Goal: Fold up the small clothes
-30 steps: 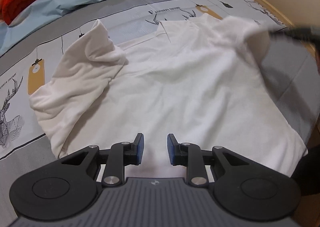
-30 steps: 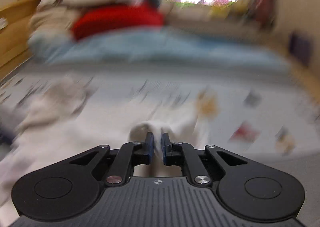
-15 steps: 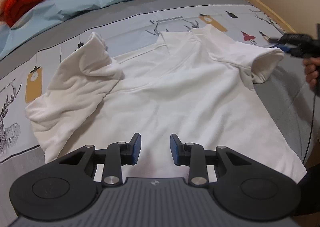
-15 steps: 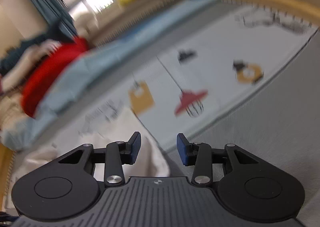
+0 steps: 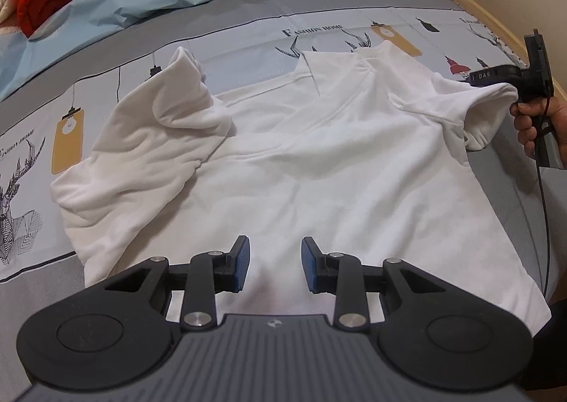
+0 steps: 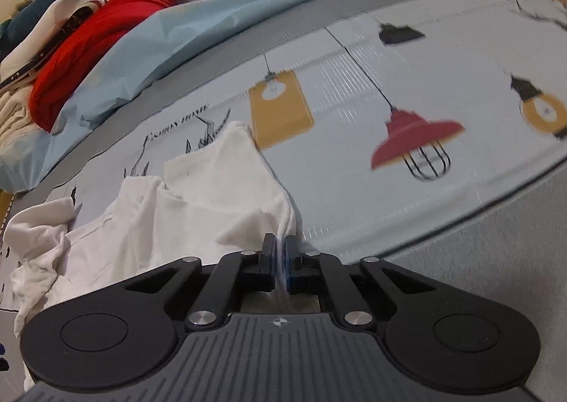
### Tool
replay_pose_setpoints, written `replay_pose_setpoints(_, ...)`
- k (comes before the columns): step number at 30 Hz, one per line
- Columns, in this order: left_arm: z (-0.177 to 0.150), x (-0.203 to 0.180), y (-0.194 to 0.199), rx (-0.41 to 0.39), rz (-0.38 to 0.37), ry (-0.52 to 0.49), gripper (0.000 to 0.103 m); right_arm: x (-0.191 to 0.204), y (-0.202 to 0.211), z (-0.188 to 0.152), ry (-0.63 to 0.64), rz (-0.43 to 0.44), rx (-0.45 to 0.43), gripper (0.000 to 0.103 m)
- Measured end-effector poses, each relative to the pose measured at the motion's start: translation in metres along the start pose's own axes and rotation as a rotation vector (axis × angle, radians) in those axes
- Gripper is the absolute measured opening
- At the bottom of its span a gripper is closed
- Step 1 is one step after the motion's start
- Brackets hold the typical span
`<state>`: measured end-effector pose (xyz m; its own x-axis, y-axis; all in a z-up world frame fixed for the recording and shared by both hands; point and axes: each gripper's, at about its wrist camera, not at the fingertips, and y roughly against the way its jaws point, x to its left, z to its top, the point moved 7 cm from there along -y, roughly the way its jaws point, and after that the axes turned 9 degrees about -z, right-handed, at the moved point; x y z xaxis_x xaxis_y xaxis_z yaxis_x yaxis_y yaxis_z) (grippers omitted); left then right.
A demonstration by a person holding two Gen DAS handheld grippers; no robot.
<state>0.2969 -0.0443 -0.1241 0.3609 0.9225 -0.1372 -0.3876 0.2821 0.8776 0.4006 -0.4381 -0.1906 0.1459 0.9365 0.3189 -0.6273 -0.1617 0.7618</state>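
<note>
Left wrist view: the left claw (image 5: 275, 264) hovers open over the white shirt (image 5: 319, 168), spread on the bed (image 5: 248, 22).

Right wrist view: the right claw (image 6: 280, 262) has just closed, pinching the shirt's sleeve (image 6: 248, 203).

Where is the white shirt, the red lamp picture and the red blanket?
white shirt (image 5: 319, 168), left wrist view, middle of its body
red lamp picture (image 6: 416, 136), right wrist view, its shade
red blanket (image 6: 95, 47), right wrist view, its folded top

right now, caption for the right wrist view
Right tool shut on the sleeve of a white cotton shirt on a lamp-print bedsheet.
</note>
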Motion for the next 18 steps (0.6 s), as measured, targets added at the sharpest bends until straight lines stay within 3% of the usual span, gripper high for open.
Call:
replay_pose_setpoints(2,0.001,-0.002,0.0,-0.002,0.0,-0.002,0.035,0.001,0.013,0.018,-0.028,0.017,-0.072,0.003)
replay_pose_setpoints(5,0.002,-0.004,0.0,-0.004,0.001,-0.011,0.035,-0.014,0.063,0.053,-0.113,0.028,-0.276,0.003)
replay_pose_setpoints(8,0.003,-0.005,0.0,-0.006,0.003,-0.014,0.035,-0.06,0.123,0.072,-0.268,-0.097,-0.533,0.003)
replay_pose_setpoints(10,0.004,-0.005,0.0,-0.008,0.004,-0.016,0.035,-0.101,0.15,0.065,-0.391,-0.249,-0.646,0.003)
replay_pose_setpoints(12,0.004,-0.005,0.0,-0.008,0.005,-0.018,0.035,-0.14,0.149,0.042,-0.509,-0.384,-0.622,0.003)
replay_pose_setpoints(14,0.004,-0.005,0.0,-0.008,0.008,-0.022,0.035,-0.171,0.126,0.013,-0.608,-0.472,-0.484,0.003)
replay_pose_setpoints(16,0.004,-0.005,0.0,-0.006,0.007,-0.021,0.035,-0.194,0.103,-0.015,-0.72,-0.485,-0.351,0.004)
replay_pose_setpoints(18,0.004,-0.007,-0.001,-0.003,0.005,-0.027,0.035,-0.212,0.093,-0.031,-0.811,-0.495,-0.289,0.008)
